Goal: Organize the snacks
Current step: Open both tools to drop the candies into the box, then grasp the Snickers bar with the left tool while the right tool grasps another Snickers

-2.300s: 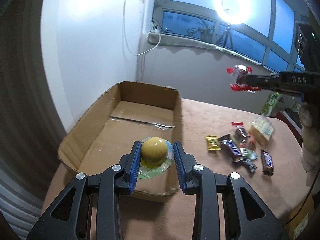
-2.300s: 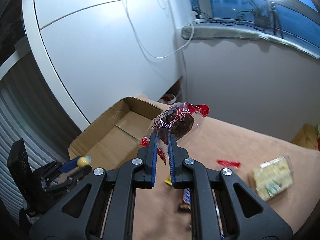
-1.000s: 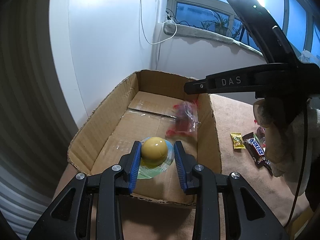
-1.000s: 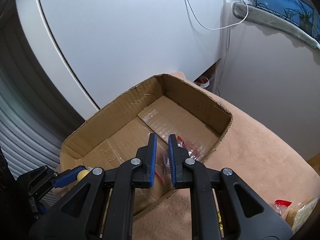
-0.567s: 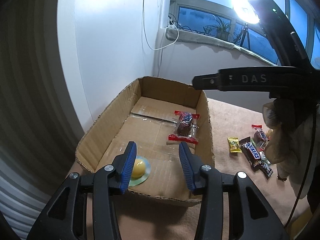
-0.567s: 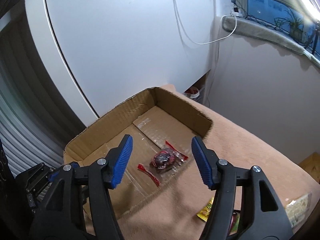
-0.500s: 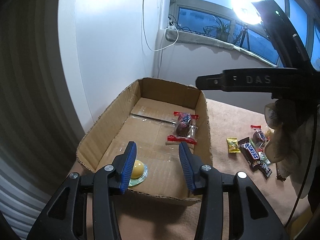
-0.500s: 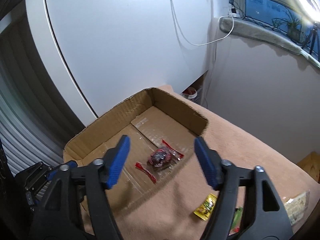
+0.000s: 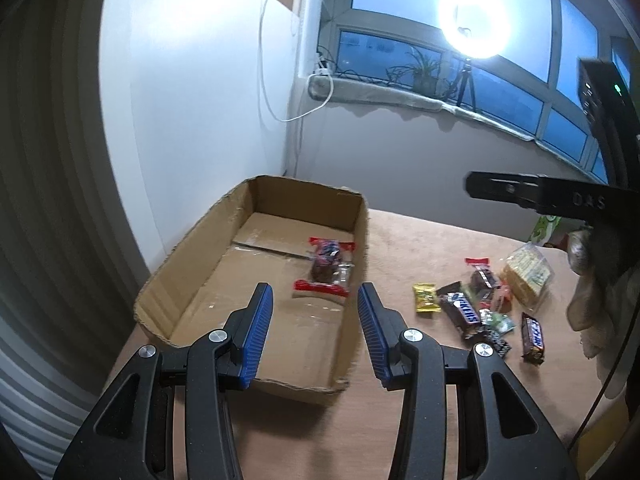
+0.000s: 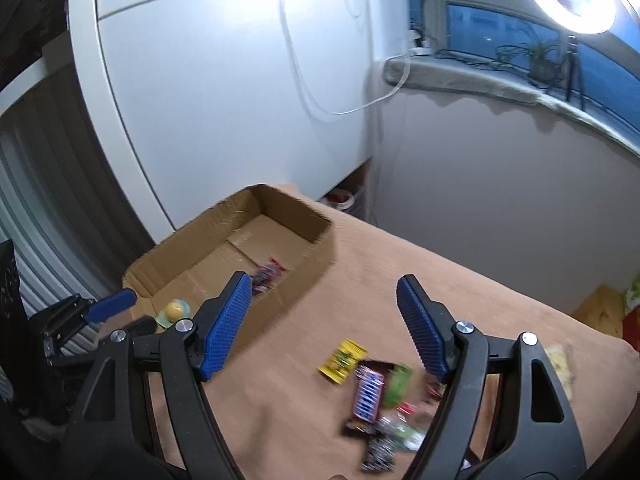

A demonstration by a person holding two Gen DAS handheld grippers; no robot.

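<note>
both tongs released, empty: left tongs (image 9: 316, 320) over cardboard box (image 9: 192, 248), right tongs (image 10: 324, 320) above loose snacks (image 10: 372, 396).

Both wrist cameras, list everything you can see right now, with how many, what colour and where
cardboard box: one, brown, on the table's left side
red-ended wrapped snack: one, dark with red ends, inside the box by its right wall
yellow ball snack: one, yellow on a pale green base, inside the box at its near end
yellow packet: one, yellow, on the table right of the box
Snickers bars: two, brown, in the loose pile on the table
cracker pack: one, pale yellow, far right of the pile
table: one, tan covering
ring light: one, white, by the window
left gripper: black with blue pads, open, empty
right gripper: black with blue pads, open, empty
</note>
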